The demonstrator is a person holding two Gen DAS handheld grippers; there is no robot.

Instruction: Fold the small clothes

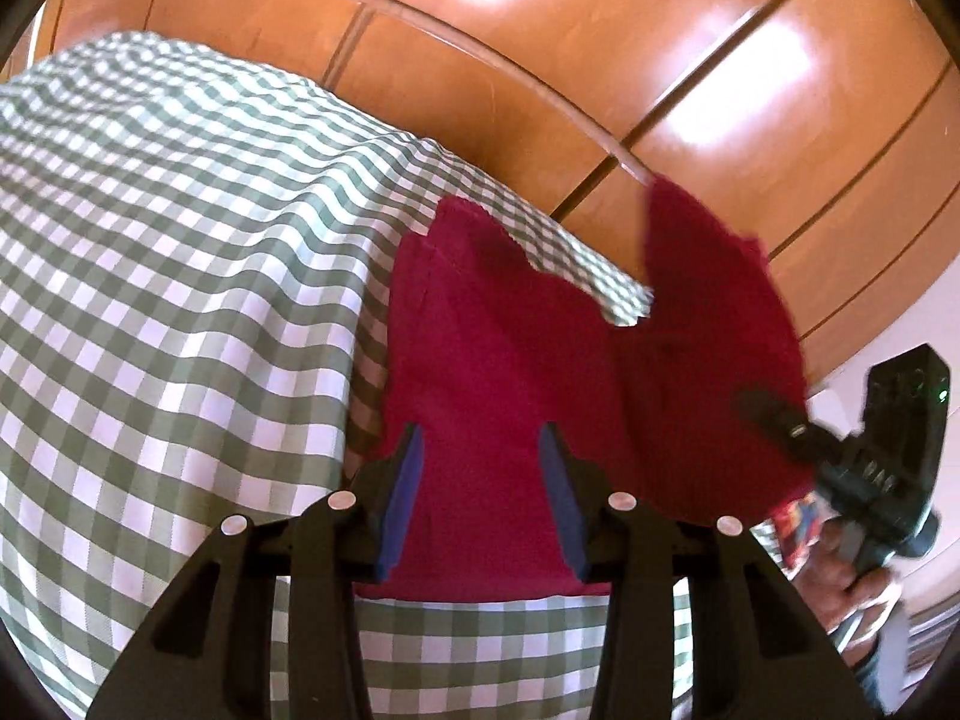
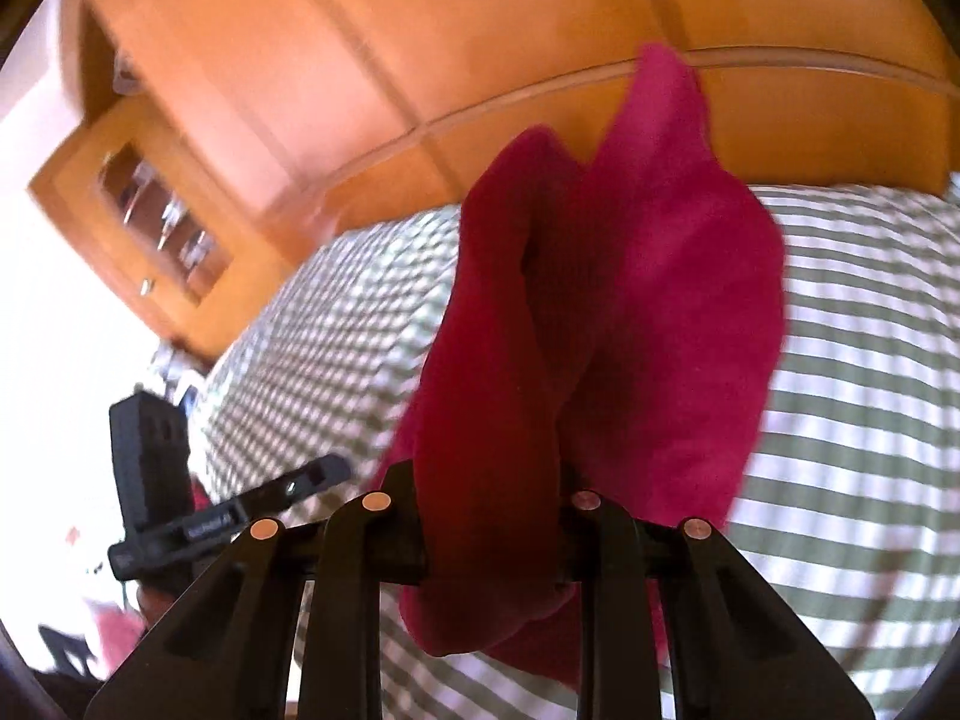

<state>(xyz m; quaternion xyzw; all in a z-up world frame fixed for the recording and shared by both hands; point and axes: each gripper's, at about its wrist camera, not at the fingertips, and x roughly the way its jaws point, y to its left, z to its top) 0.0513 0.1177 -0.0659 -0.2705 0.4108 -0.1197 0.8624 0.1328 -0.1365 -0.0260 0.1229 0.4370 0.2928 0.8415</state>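
Observation:
A dark red small garment point(image 1: 498, 348) lies on the green-and-white checked tablecloth point(image 1: 180, 300), with its right part lifted off the table. My left gripper point(image 1: 480, 450) is open, its blue pads on either side of the flat red cloth and above it. My right gripper point(image 1: 774, 414) shows at the right edge of the left wrist view, holding the lifted part. In the right wrist view the right gripper point(image 2: 489, 492) is shut on the red garment point(image 2: 600, 300), which bunches up between the fingers and hides them. The left gripper point(image 2: 324, 471) shows at the lower left there.
Orange-brown wooden cabinet doors point(image 1: 600, 60) stand behind the table. A wooden cabinet with glass panes point(image 2: 156, 222) is at the left of the right wrist view. The table edge point(image 1: 624, 294) runs just behind the garment.

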